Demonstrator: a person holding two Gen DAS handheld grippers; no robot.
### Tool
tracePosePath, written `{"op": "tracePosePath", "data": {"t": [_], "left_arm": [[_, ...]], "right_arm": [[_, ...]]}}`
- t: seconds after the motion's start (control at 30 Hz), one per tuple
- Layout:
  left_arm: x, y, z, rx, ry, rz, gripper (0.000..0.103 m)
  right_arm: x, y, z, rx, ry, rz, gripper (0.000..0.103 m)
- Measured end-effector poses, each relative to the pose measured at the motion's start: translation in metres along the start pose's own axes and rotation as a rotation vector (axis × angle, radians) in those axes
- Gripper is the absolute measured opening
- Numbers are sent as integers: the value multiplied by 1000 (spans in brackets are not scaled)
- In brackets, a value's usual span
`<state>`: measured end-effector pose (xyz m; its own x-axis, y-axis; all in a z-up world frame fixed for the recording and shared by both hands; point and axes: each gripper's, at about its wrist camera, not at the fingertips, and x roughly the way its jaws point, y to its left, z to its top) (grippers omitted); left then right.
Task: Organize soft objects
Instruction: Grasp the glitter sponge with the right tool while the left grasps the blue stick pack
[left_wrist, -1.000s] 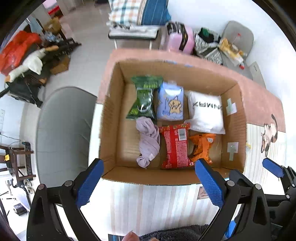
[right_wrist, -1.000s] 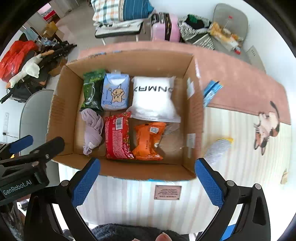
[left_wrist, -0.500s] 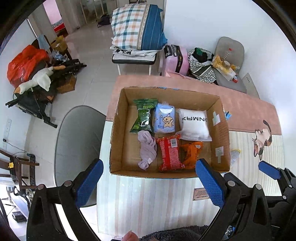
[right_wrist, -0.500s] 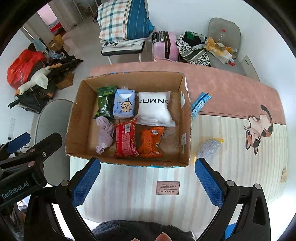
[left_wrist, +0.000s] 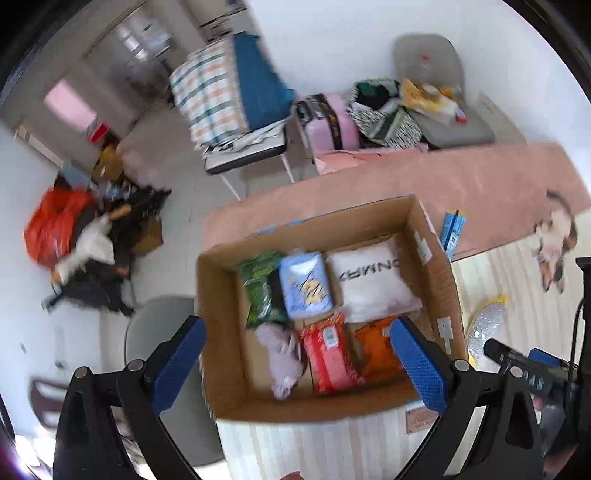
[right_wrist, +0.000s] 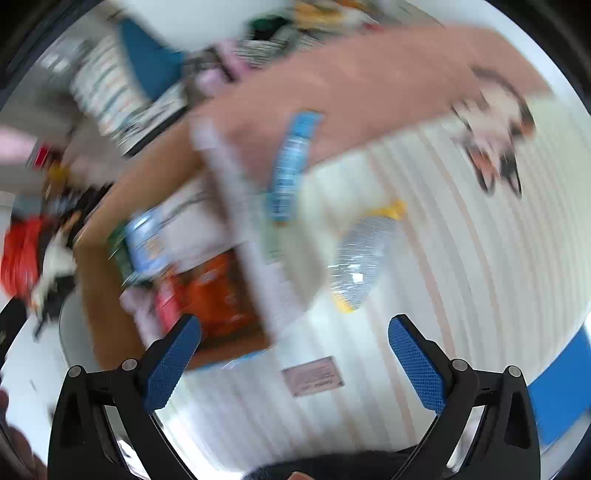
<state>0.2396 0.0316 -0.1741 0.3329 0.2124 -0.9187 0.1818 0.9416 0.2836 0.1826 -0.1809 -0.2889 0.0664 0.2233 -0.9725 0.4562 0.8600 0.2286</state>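
Beside the box (left_wrist: 221, 332), silver pouch (right_wrist: 354, 269), blue packet (right_wrist: 291, 162)

Two claws of the same build: left claw (left_wrist: 297, 363) and right claw (right_wrist: 294, 360), each with black angular arms. Blue textured pads (right_wrist: 173, 363) on the fingers, round silver screws (left_wrist: 462, 365) at the pivots. White lettering, blurred, on the black body at the left view's right edge.

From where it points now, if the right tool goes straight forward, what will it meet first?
Probably the silver, yellow-edged foil packet lying on the striped mat, just right of the cardboard box. Blur makes depth uncertain.
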Motion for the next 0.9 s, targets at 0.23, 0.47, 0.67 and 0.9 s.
{"op": "tracePosePath", "data": {"t": [0.23,0.47,0.67,0.9], "left_arm": [[44,-77,28,162,57,64,102],[77,-127,48,240,123,71,102],[107,-160,84,299,177,23,102],[166,-226,130,415,309,-54,102]], "right_arm": [[86,-55,34,182,130,-19,83],[141,-56,46,161,244,-65,58],[136,-72,61,121,203,-123,49],[121,-117,89,146,182,-129,49]]}}
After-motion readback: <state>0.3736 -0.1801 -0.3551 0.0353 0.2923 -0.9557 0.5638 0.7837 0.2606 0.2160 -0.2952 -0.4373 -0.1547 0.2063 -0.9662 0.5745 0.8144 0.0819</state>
